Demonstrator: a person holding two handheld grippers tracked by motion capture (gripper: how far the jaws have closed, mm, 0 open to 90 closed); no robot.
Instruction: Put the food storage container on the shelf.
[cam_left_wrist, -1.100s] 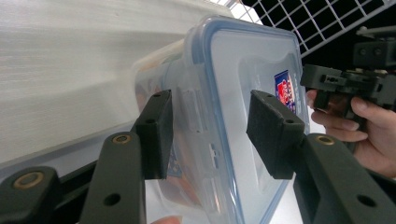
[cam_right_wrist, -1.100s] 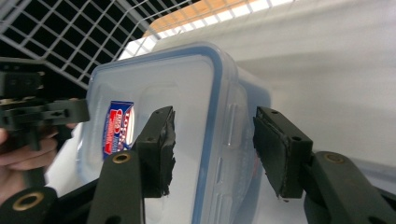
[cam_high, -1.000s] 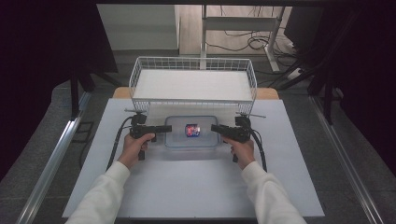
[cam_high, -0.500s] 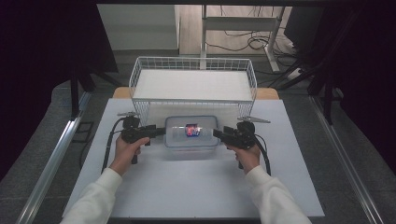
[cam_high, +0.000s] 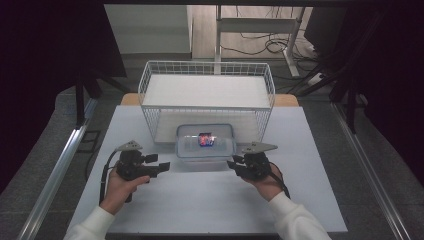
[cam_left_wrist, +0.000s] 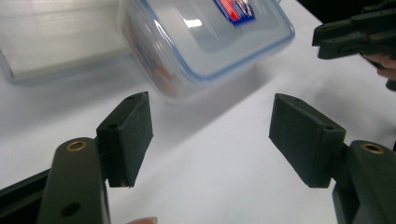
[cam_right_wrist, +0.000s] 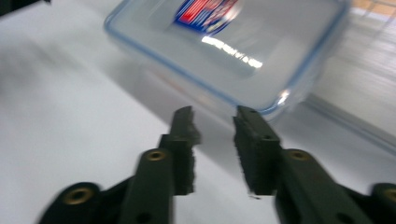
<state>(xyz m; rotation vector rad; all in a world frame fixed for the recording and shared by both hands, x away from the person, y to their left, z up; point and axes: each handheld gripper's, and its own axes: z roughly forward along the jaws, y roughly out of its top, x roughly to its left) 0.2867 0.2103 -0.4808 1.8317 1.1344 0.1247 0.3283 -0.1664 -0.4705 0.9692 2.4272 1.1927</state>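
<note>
— Container (cam_high: 205, 142)?
— Clear plastic, blue-rimmed lid, red and blue label on top. Sitting flat on the white desk (cam_high: 150, 200), right against the front of the wire basket (cam_high: 207, 75). Lid on. Looks blurred in both gripper views.

— Anything touching it?
— Nothing. Free on every side except the basket wall behind.

— Left gripper (cam_high: 161, 166)?
— Just left of the container's near left corner, apart from it, pointing right across the desk. Fingers (cam_left_wrist: 133, 135) spread wide, having just been opening, with bare desk between them. Seen in the left gripper view with the container's corner lying ahead and above the gap, not inside it. Held in a hand (cam_high: 122, 185) with a white sleeve.

— Right gripper (cam_high: 233, 165)?
— Just off the near right corner, pointing left toward the container, also apart from it. Fingers (cam_right_wrist: 254, 140) drawn close together with a narrow gap left, having just been closing on nothing; container edge just beyond the tips in the right gripper view. Grey three-cornered plate on top, cable trailing back past the wrist.

— Between the two grippers?
— Bare desk in front of the container. Tip of the right gripper visible far off at the upper right of the left gripper view.

— Basket contents?
— White sheet or board lying across the basket.
</note>
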